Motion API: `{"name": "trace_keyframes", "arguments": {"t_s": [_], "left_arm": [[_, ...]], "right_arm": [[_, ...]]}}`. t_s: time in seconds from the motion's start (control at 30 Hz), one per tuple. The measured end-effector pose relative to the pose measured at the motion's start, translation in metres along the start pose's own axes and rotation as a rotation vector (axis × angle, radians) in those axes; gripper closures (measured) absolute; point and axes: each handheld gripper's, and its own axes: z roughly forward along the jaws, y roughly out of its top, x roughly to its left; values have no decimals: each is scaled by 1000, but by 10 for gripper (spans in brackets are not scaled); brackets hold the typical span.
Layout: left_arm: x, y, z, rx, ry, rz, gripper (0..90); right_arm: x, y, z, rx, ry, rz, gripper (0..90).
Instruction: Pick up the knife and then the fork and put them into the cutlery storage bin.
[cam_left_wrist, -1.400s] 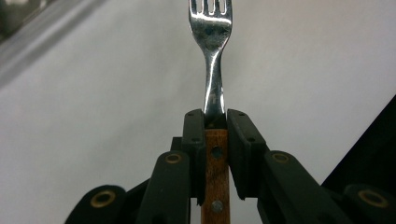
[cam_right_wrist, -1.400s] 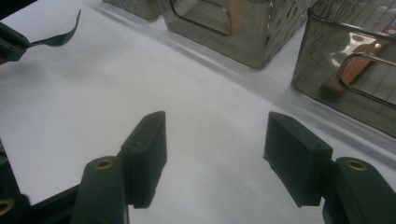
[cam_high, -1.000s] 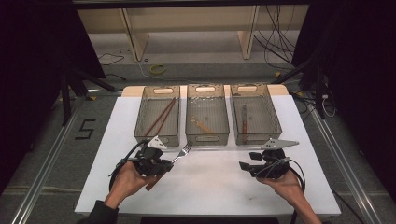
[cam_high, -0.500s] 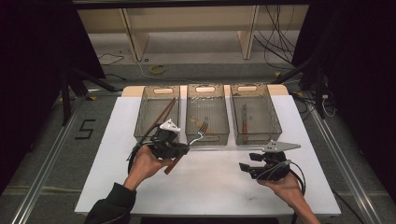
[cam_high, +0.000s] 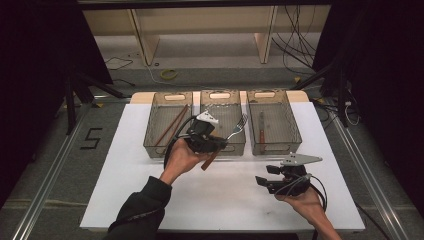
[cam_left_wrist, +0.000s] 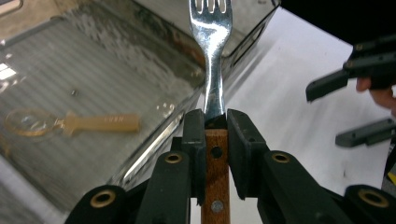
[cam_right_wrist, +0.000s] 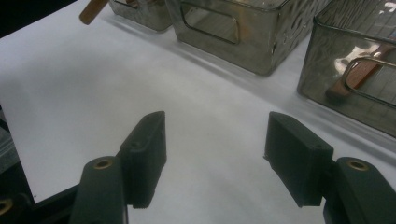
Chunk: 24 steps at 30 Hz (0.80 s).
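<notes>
My left gripper is shut on a fork with a brown wooden handle, held above the near edge of the middle bin. In the left gripper view the pads clamp the handle's top and the steel tines reach out over the bin. A wooden spoon lies on that bin's floor. My right gripper rests open above the white tabletop near the front right, and its jaws hold nothing between them.
Three clear bins stand in a row at the back of the white table. The left bin holds brown chopsticks. The right bin holds a wooden-handled knife. Rails run along both table sides.
My left hand has carried the fork up and toward the back right, from the tabletop in front of the left bin to above the middle bin's near edge. The right gripper stayed in place.
</notes>
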Motion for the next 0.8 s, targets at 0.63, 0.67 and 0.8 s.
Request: {"name": "trace_keyframes", "arguments": {"t_s": [0.63,0.67,0.8], "left_arm": [[10,46,40,-53,-31,-51,774],[10,48,41,-52,-30,-50,774],[11,55,47,-61,-36,-56,774]], "right_arm": [[1,-2,1,2,9,-2,391],[1,-2,1,1,10,-1,391],[1,-2,1,-1,12,-2,391]]}}
